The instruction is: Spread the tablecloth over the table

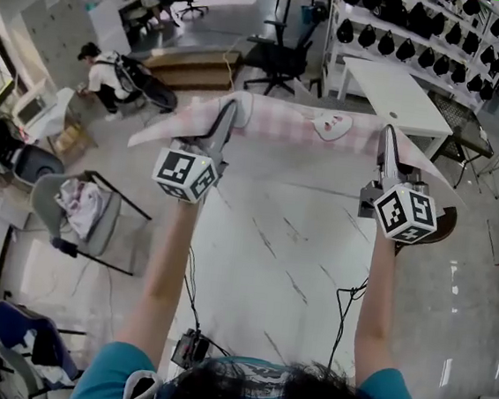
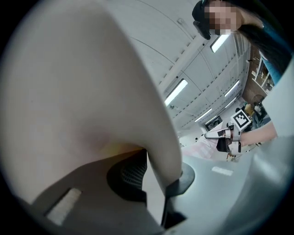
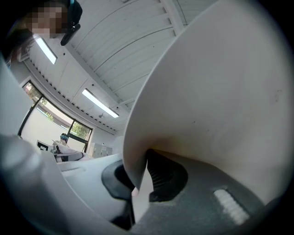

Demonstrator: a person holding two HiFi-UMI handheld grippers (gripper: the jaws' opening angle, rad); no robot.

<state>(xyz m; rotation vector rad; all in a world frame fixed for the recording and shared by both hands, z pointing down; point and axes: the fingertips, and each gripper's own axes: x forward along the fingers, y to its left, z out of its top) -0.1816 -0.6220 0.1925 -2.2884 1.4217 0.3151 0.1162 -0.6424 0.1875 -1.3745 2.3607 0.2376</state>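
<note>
The tablecloth, pink-checked, hangs in the air, stretched left to right as a long band between the two claws. The left gripper is clenched on its left end and the right gripper on its right end, with cloth pinched between the pads of each. The white table stands beyond the cloth, far and to the right, nearer the right gripper. The cloth probably has to travel outward and rightward.

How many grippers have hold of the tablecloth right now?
2. The left gripper pinches the tablecloth toward its left end, the right gripper toward its right end; neither grip is hidden.
</note>
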